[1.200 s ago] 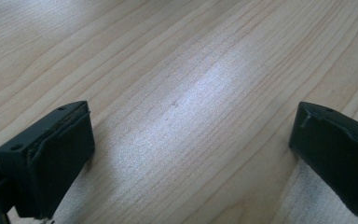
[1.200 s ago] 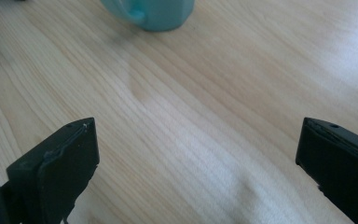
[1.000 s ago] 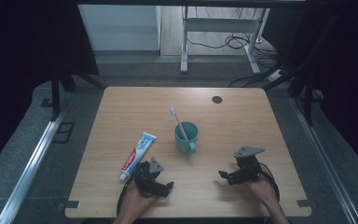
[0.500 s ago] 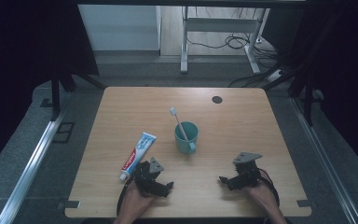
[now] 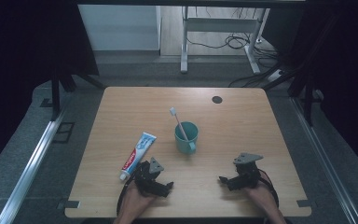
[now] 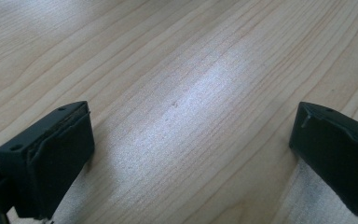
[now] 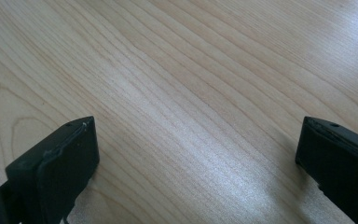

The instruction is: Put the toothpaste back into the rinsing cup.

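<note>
High view: a wooden table [image 5: 242, 121] is seen from above, and on it, from largest to smallest, lie the things nearest the grippers. A toothpaste tube [image 5: 138, 149] is laid flat left of centre, its cap end turned toward the near edge and just beside the left gripper [image 5: 161, 186]. A teal mug [image 5: 186, 136] is stood upright near the middle of the table, its handle turned toward the near edge, well apart from both grippers. 1 toothbrush [image 5: 179, 123] is propped inside the mug, its head raised and leaning to the rear left.

The tube is judged light and soft; it would dent under a hard squeeze, so a hold across its flat body or at the stiffer cap end is advised. The mug is judged rigid, smooth and somewhat slippery, best taken over the rim wall or at the handle. The toothbrush is judged light, thin and stiff, liable to swivel between pads; its bare handle above the rim is the place to take it.

The left gripper is rested low at the near edge; in the left gripper view its 2 jaws are spread wide with bare wood between them, nothing held. The right gripper [image 5: 228, 179] is likewise rested on the table, and in the right gripper view its jaws are parted wide and empty.
</note>
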`<state>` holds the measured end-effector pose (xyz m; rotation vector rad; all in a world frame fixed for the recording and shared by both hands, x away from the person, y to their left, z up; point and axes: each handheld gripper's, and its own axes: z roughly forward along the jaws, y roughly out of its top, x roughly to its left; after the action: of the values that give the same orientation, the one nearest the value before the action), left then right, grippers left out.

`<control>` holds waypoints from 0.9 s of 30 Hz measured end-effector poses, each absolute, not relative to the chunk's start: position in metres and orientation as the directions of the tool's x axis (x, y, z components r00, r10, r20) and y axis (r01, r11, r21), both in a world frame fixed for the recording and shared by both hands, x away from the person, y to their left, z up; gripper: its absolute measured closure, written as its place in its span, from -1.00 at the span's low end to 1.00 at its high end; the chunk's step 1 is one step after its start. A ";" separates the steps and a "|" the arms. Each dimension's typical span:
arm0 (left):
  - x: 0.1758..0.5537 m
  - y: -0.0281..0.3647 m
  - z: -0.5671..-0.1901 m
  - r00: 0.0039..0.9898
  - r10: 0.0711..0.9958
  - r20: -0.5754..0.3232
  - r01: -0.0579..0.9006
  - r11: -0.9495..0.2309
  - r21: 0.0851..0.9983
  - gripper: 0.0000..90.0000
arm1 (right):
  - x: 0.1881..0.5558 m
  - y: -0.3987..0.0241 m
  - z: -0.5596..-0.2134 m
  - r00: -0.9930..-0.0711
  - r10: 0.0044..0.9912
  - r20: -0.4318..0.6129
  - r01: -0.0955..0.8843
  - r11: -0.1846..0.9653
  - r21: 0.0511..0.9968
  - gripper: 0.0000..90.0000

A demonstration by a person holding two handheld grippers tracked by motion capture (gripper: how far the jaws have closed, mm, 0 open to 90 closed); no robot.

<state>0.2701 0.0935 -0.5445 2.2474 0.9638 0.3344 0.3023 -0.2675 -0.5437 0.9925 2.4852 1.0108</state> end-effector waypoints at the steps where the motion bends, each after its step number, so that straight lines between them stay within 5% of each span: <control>1: 0.270 0.093 -0.544 0.696 0.718 -0.024 0.549 -0.510 0.662 -1.00 | 0.302 -0.268 -0.544 -0.724 0.689 -0.001 0.493 0.519 0.698 -1.00; 27: 0.279 0.102 -0.525 0.684 0.729 -0.042 0.563 -0.490 0.666 -0.93 | 0.302 -0.268 -0.544 -0.718 0.696 -0.002 0.497 0.515 0.698 -1.00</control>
<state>0.2787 0.1022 -0.5248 2.2289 0.9864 0.3228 0.3017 -0.2675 -0.5437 1.0021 2.4779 1.0076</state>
